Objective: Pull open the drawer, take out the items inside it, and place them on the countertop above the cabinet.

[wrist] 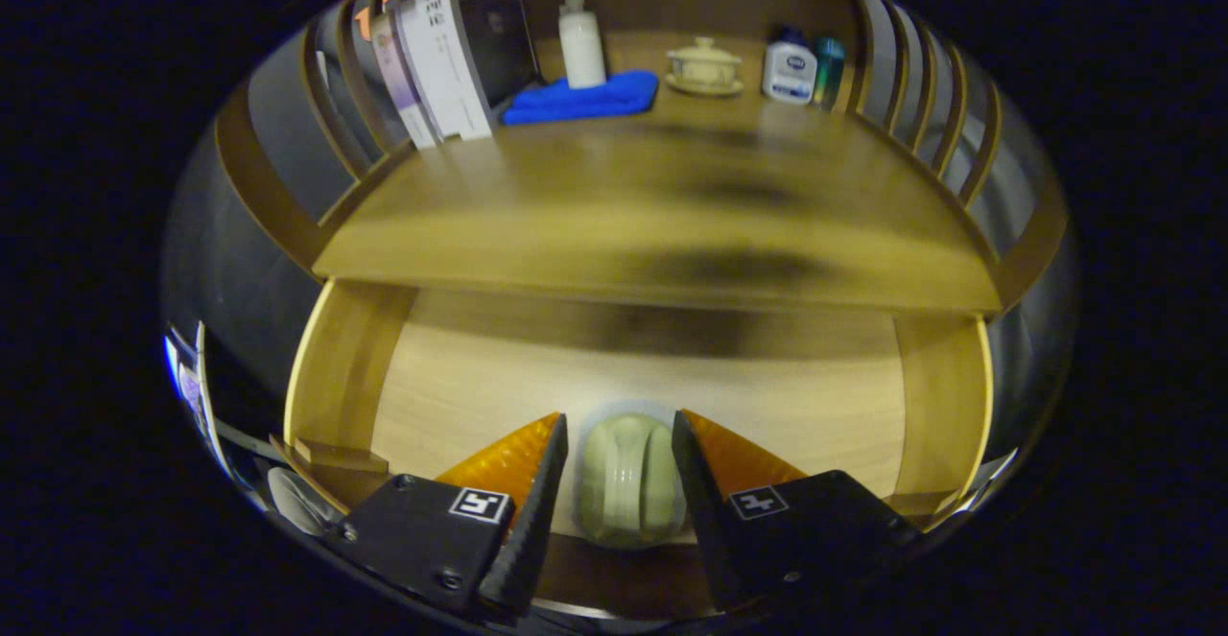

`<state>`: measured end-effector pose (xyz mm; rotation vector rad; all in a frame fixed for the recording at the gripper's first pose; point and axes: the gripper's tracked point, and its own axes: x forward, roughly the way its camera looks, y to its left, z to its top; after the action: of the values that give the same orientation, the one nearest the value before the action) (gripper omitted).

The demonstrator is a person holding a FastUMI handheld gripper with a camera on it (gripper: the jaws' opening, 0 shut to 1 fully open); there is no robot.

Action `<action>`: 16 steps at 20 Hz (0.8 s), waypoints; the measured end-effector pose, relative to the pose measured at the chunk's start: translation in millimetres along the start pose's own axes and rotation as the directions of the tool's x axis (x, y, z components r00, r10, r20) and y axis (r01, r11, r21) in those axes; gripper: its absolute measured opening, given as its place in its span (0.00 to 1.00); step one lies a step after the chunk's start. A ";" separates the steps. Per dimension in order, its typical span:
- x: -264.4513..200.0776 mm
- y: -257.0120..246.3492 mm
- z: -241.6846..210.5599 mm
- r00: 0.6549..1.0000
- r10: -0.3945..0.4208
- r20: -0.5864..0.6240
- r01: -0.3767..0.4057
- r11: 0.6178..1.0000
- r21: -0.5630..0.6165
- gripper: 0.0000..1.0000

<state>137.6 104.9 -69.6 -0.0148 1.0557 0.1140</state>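
In the gripper view, the drawer [403, 396] is pulled open below the countertop [662, 204], and its pale wooden bottom is visible from above. A pale green rounded object [628, 478] lies inside the drawer, at its near edge. What kind of item it is, I cannot tell.

The gripper [619, 454] is held over the near part of the drawer. Its two fingers stand apart at a middle width, one on the left and one on the right of the green object, so the object is between them. There is a small gap on each side, and the fingers seem not to press on it, though I cannot say this for certain.

The countertop is above and beyond the drawer, with wooden slat rails on the left and right. At its far end stand several things: upright boxes [451, 56] on the far left, a folded blue cloth [585, 99] next to them, a white pump bottle [581, 41] standing at the cloth's far edge, a lidded cream bowl on a saucer [705, 68] in the middle, then a white bottle with blue cap [790, 68] and a teal container [828, 65] just beside it on the far right. The near part of the countertop is bare wood with dark shadows.
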 end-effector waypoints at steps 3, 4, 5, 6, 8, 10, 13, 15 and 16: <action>11.9 -5.6 -14.4 0.995 -0.034 -0.097 0.033 0.999 -0.016 0.58; 12.0 -10.1 -16.2 0.993 -0.046 -0.110 0.044 0.999 -0.019 0.51; 15.5 -11.9 -18.5 0.991 -0.050 -0.124 0.048 0.999 -0.014 0.44; 16.4 -11.1 -20.5 0.991 -0.053 -0.126 0.050 0.998 -0.024 0.37; 14.1 -14.2 -18.5 0.989 -0.070 -0.128 0.064 0.997 -0.050 0.23; 13.4 -14.5 -18.2 0.989 -0.075 -0.126 0.069 0.997 -0.047 0.22; 6.5 -18.2 -15.1 0.991 -0.065 -0.114 0.062 0.997 -0.036 0.20; -3.5 -20.8 -8.1 0.994 -0.059 -0.091 0.057 0.998 -0.028 0.20; -11.3 -20.9 -4.0 0.995 -0.051 -0.084 0.049 0.998 -0.026 0.20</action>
<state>130.8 82.9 -62.6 -0.0684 1.1375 0.0812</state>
